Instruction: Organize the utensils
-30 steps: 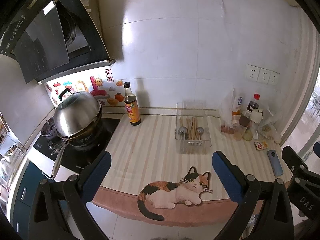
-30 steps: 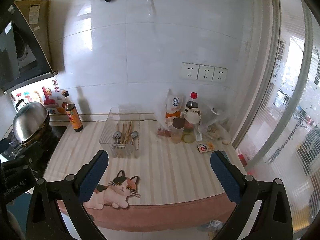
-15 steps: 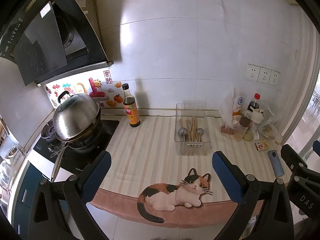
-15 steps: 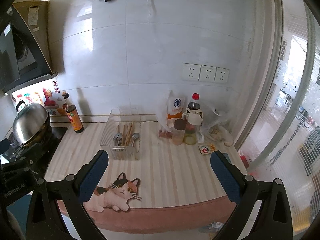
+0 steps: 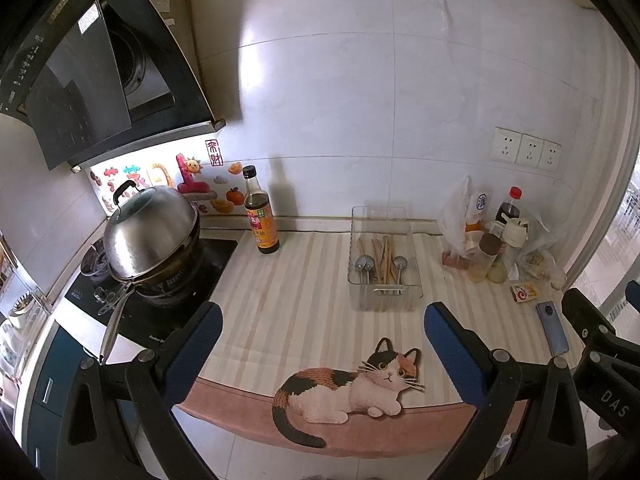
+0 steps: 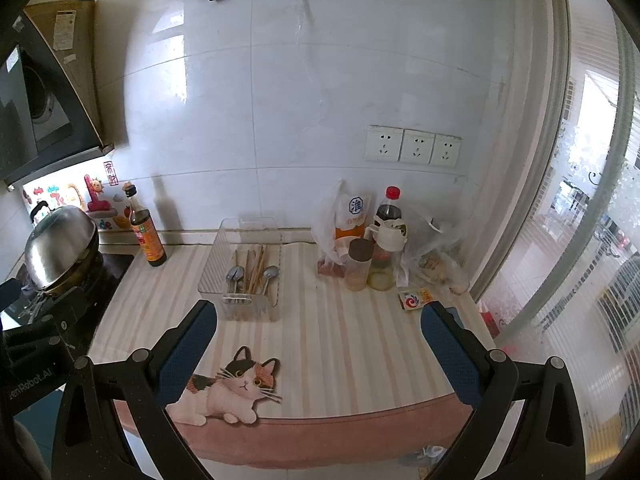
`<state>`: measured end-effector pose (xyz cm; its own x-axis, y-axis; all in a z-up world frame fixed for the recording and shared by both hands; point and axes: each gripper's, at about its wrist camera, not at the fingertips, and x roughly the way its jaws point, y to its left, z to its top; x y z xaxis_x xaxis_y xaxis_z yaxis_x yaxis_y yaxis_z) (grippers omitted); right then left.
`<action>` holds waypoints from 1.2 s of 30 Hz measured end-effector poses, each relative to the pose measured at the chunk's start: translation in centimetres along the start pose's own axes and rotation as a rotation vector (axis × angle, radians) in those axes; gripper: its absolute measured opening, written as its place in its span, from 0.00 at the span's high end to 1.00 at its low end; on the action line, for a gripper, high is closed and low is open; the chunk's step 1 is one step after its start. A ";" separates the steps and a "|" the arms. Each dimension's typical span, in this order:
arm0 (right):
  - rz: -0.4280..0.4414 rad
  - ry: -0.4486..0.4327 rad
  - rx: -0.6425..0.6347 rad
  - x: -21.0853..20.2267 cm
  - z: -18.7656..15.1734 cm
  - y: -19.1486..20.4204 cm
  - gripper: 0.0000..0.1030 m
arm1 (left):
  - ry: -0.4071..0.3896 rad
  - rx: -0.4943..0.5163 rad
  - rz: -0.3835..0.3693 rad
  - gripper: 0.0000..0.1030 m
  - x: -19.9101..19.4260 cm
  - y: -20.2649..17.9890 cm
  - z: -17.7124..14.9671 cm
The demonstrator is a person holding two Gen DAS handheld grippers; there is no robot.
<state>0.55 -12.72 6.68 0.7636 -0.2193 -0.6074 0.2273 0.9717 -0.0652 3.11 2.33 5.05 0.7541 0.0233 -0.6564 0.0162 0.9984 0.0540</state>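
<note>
A clear plastic bin (image 5: 385, 300) stands on the striped counter mat near the back wall. It holds two metal spoons (image 5: 362, 263) and several wooden chopsticks (image 5: 382, 254). It also shows in the right wrist view (image 6: 248, 308), with the spoons (image 6: 235, 274) and chopsticks (image 6: 254, 262) inside. My left gripper (image 5: 320, 340) is open and empty, held back off the counter's front edge. My right gripper (image 6: 318, 340) is open and empty, also back from the front edge.
A lidded steel wok (image 5: 150, 236) sits on the stove at left. A soy sauce bottle (image 5: 261, 216) stands by the wall. Bottles, jars and bags (image 5: 496, 236) crowd the right corner. A phone (image 5: 552, 332) lies at the right edge. The mat has a cat print (image 5: 348, 388).
Both grippers have drifted slightly back and up from the counter, so the scene sits a little lower and farther. Nothing on the counter has moved.
</note>
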 end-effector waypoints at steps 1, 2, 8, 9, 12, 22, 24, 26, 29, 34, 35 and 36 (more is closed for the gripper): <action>0.004 0.001 -0.003 0.2 0.1 -0.1 0.00 | 0.000 -0.001 0.001 0.00 0.1 -0.1 0.1; 0.005 0.002 -0.004 0.4 0.1 -0.1 0.00 | 0.001 -0.001 -0.001 0.00 0.2 -0.1 0.0; 0.006 0.003 -0.004 0.5 0.2 0.0 0.00 | 0.001 0.000 -0.001 0.00 0.2 0.0 0.1; 0.004 0.002 -0.002 0.4 0.1 0.0 0.00 | 0.001 0.000 -0.002 0.00 0.2 0.0 0.1; 0.005 0.001 -0.004 0.5 0.2 0.0 0.00 | 0.000 0.001 -0.002 0.00 0.2 0.0 0.1; 0.005 0.003 -0.004 0.6 0.2 0.0 0.00 | -0.001 0.000 -0.002 0.00 0.4 -0.1 0.1; 0.006 0.003 -0.003 0.6 0.2 0.1 0.00 | 0.000 0.000 -0.002 0.00 0.4 0.0 0.1; 0.006 0.002 -0.005 0.6 0.2 0.0 0.00 | -0.001 -0.001 -0.001 0.00 0.5 0.0 0.0; 0.007 0.002 -0.005 0.6 0.2 0.0 0.00 | -0.003 -0.002 0.007 0.00 0.7 0.2 -0.1; 0.006 0.002 -0.005 0.5 0.2 0.1 0.00 | -0.003 -0.004 0.008 0.00 0.8 0.3 -0.1; 0.006 0.001 -0.006 0.7 0.2 0.1 0.00 | -0.003 -0.004 0.007 0.00 0.7 0.3 -0.1; 0.007 0.002 -0.005 0.8 0.2 0.1 0.00 | -0.003 -0.005 0.007 0.00 0.8 0.4 -0.1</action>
<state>1.32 -12.82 6.37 0.7641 -0.2123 -0.6092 0.2187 0.9736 -0.0650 3.67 2.74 4.46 0.7558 0.0298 -0.6541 0.0081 0.9985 0.0549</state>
